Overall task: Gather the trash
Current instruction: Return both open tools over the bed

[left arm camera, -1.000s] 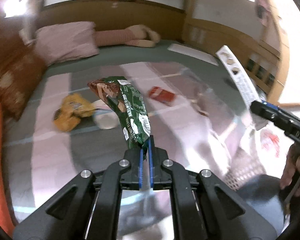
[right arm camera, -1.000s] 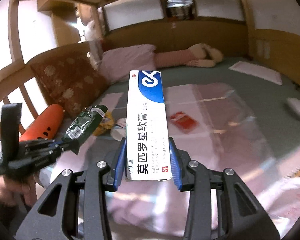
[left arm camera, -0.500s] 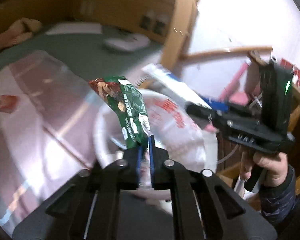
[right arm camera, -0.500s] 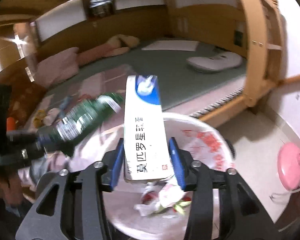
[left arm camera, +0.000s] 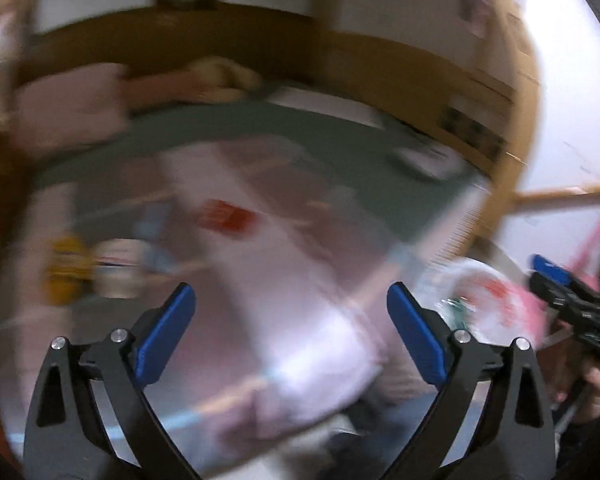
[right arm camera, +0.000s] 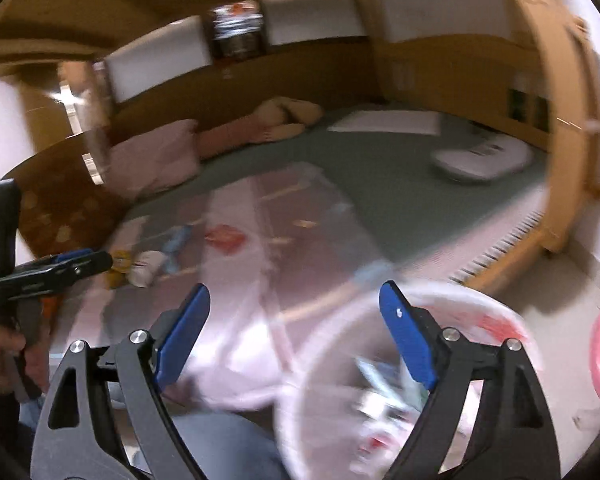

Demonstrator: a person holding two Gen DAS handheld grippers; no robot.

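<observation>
Both the left tongs [left arm camera: 291, 332] and right tongs [right arm camera: 294, 334] stood apart, empty. The flat red wrapper [right arm camera: 225, 237] on the bed looked light and crinkly; pinching an edge seemed best.

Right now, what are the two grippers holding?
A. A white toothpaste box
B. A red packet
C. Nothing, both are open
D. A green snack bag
C: the left gripper and the right gripper both have their blue pads spread wide with nothing between them; the small red packet lies on the pink bed cover.
</observation>
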